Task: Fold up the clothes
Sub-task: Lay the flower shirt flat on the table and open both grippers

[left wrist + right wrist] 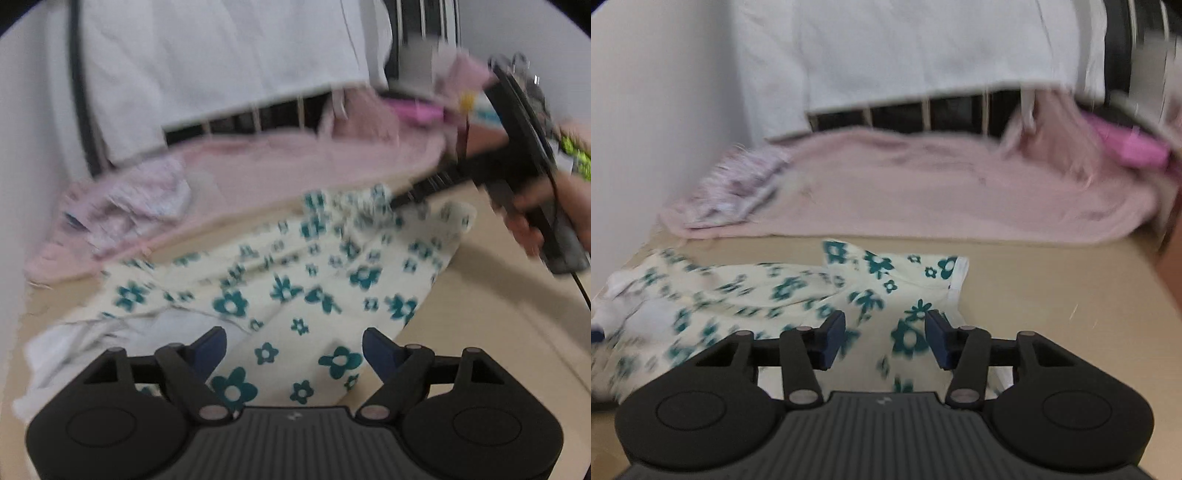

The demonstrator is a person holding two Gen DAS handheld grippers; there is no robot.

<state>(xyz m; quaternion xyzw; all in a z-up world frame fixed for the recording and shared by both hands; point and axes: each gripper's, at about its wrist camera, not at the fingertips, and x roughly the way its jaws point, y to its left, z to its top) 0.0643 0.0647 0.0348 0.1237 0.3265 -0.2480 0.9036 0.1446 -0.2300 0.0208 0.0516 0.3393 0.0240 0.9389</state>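
1. Cloth first: the floral garment (pixel 295 288), cream with teal flowers, lies rumpled on the tan bench (pixel 1052 288), and both of your tools are over it.
2. Your left gripper (pixel 294 349) hangs above the near part of that garment. Its blue fingers (pixel 210 345) stand wide apart and released, with the printed cloth showing in the gap below them and nothing pinched.
3. Your right gripper (pixel 885 338) sits over the garment's right end, near its hemmed edge. Its fingers (pixel 833 338) are parted too, less widely, and the pads do not press on the cloth.
4. In the left wrist view you can see your right hand (pixel 535 221) wrapped round the handle of that tool at the far right, its tip down at the garment's far edge.
5. Beyond the floral piece lies a pink cloth (pixel 942 188) spread across the far side of the bench, with a small pale patterned garment (pixel 144 199) resting on its left end.
6. A white sheet (pixel 905 48) hangs behind everything, and a bright pink item (pixel 1130 146) shows at the far right. Both views are motion-blurred, so fine detail is lost.
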